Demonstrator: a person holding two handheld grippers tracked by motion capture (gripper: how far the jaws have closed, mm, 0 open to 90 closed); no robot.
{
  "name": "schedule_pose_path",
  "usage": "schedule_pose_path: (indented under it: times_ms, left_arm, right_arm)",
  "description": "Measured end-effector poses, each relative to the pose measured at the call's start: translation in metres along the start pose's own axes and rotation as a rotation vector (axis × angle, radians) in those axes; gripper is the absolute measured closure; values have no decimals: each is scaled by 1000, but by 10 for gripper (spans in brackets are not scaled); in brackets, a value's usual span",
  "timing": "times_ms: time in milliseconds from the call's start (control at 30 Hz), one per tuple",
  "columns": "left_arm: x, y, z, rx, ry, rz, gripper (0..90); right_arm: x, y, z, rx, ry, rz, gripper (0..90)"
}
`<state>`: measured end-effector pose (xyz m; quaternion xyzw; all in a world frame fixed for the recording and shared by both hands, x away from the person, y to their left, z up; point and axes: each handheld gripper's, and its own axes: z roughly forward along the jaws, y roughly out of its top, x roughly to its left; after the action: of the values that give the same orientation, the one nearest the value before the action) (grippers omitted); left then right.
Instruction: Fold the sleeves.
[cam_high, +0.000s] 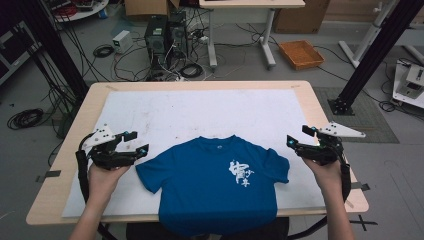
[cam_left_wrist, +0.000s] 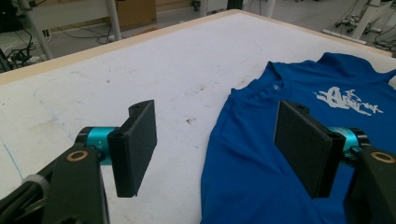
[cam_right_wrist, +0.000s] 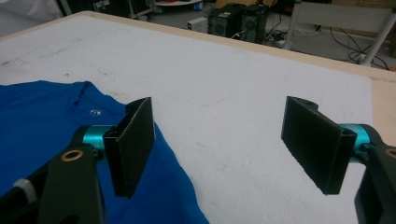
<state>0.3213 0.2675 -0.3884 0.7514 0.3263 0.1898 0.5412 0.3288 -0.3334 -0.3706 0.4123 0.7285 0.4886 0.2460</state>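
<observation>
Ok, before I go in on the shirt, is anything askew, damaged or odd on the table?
Mostly fine. The blue T-shirt lies flat, print up, but its hem hangs over the near table edge. The white mat is scuffed and stained. Both grippers, left and right, are open, holding nothing.

Blue T-shirt (cam_high: 215, 182): short-sleeved, crew neck, one item. White brush-style print on the chest, toward the wearer's left side; small white mark inside the collar. Laid flat, front up, both sleeves spread outward, collar pointing to the far side of the white mat (cam_high: 200, 110). Lies at the near middle of the mat, its hem hanging over the mat's near edge. Fabric mostly smooth, with slight creases near the sleeves.
</observation>
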Motion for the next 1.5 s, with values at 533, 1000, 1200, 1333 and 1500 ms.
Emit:
schedule_pose_path:
  times_ms: [533, 1000, 1200, 1333, 1500]
  left_arm:
    - [6, -7, 0, 29, -14, -21, 308]
    - [22, -33, -6, 89, -13, -111, 384]
    - [26, -46, -9, 137, -26, -158, 449]
    - [26, -51, -8, 171, -25, -186, 465]
    - [26, -56, -3, 230, -5, -203, 495]
  right_arm:
    - [-1, 0, -2, -1, -9, 4, 257]
    - [-2, 0, 0, -1, -12, 5, 257]
    - [-3, 0, 1, 0, -18, 9, 257]
    - [-2, 0, 2, 1, -18, 7, 258]
    - [-2, 0, 3, 1, -23, 7, 258]
